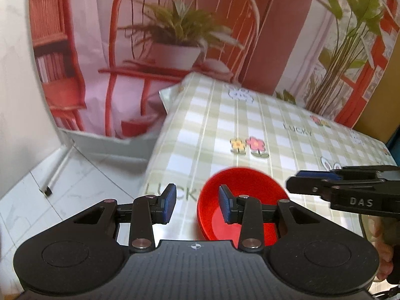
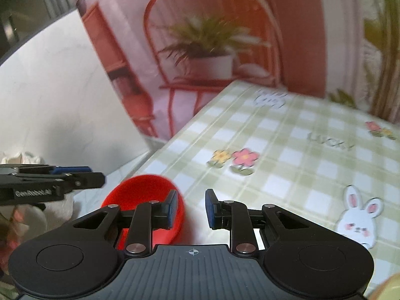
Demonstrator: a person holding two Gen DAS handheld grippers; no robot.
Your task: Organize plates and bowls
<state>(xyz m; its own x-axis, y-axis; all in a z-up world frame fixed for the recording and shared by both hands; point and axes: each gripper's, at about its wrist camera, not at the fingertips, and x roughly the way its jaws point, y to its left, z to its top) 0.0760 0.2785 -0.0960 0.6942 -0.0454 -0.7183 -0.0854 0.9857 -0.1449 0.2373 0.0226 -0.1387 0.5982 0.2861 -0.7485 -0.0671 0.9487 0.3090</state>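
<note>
A green checked tablecloth (image 1: 262, 125) with flowers covers the table, a printed backdrop (image 1: 175, 25) behind. Left gripper (image 1: 197, 203) and right gripper (image 2: 191, 208) hover part-open, empty, over a red bowl (image 1: 250, 182).

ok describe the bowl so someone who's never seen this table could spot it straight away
Find the table with the green-and-white check cloth printed with flowers, rabbits and the word LUCKY. Near its front corner, close to the edge above the white tiled floor, sits the bowl. It is plain glossy red, round and empty, the only dish in view on the cloth.
</note>
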